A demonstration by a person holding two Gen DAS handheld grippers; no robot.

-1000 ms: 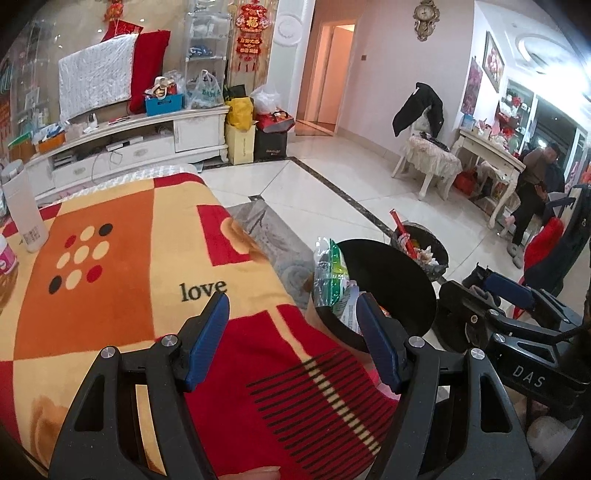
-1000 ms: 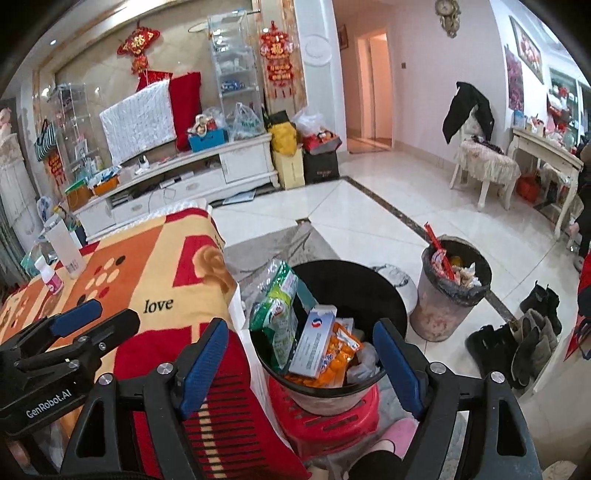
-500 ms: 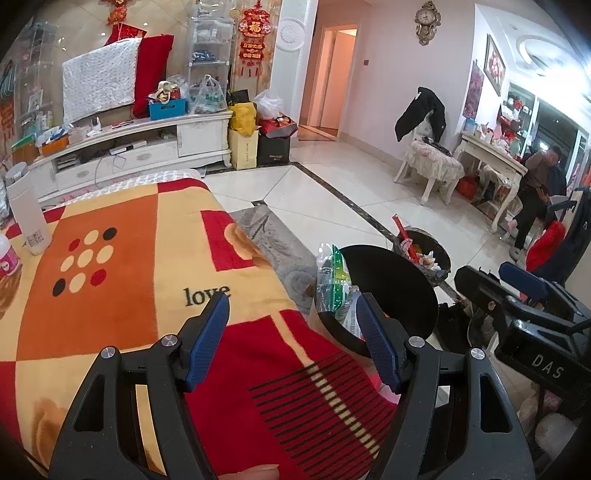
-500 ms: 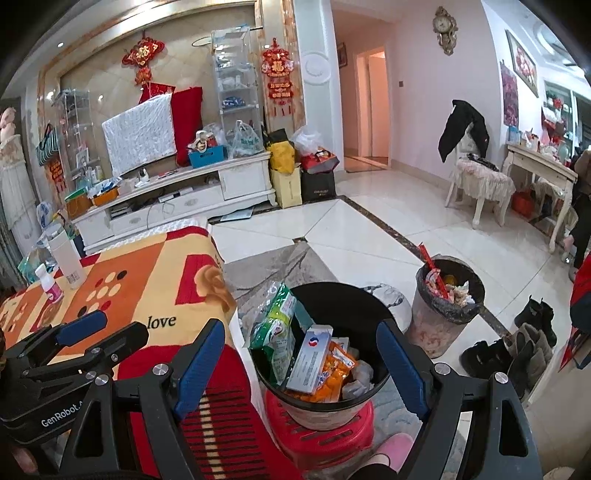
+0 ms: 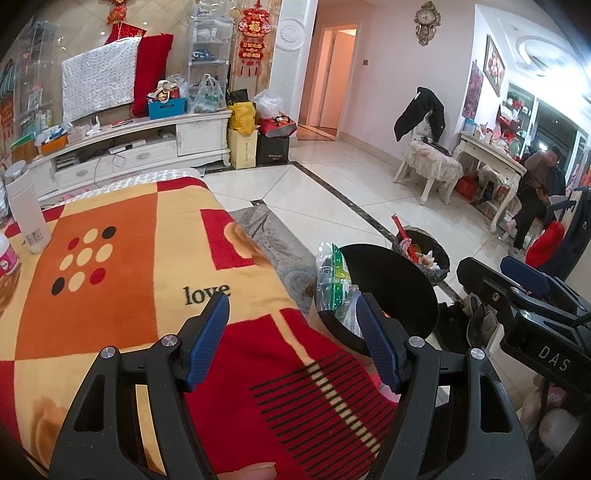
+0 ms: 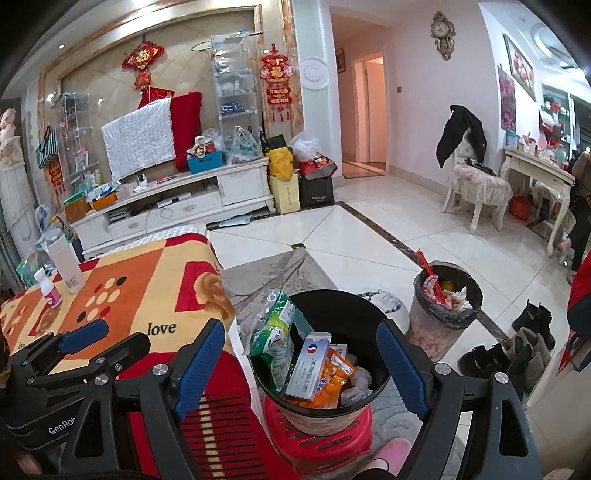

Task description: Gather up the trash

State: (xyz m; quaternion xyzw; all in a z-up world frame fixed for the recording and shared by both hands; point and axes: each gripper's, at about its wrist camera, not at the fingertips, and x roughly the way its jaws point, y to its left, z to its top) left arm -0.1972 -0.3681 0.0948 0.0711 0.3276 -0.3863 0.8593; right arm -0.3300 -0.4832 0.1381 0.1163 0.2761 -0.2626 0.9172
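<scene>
A black bin (image 6: pixel 343 321) stands upright on a red stool (image 6: pixel 321 439), just beside the blanket. Inside lie a green packet (image 6: pixel 275 343), a white box (image 6: pixel 308 365) and orange wrappers (image 6: pixel 330 384).

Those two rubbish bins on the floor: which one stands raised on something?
The black round bin, right beside the blanket-covered table; it sits on a red plastic stool. The bag-lined bin stands directly on the tiles.

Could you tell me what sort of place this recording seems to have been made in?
Most likely a lived-in home living room: a long white TV cabinet along the decorated wall, red festive hangings, a wall clock, and a blanket-covered table beside a black trash bin on a red stool.
</scene>
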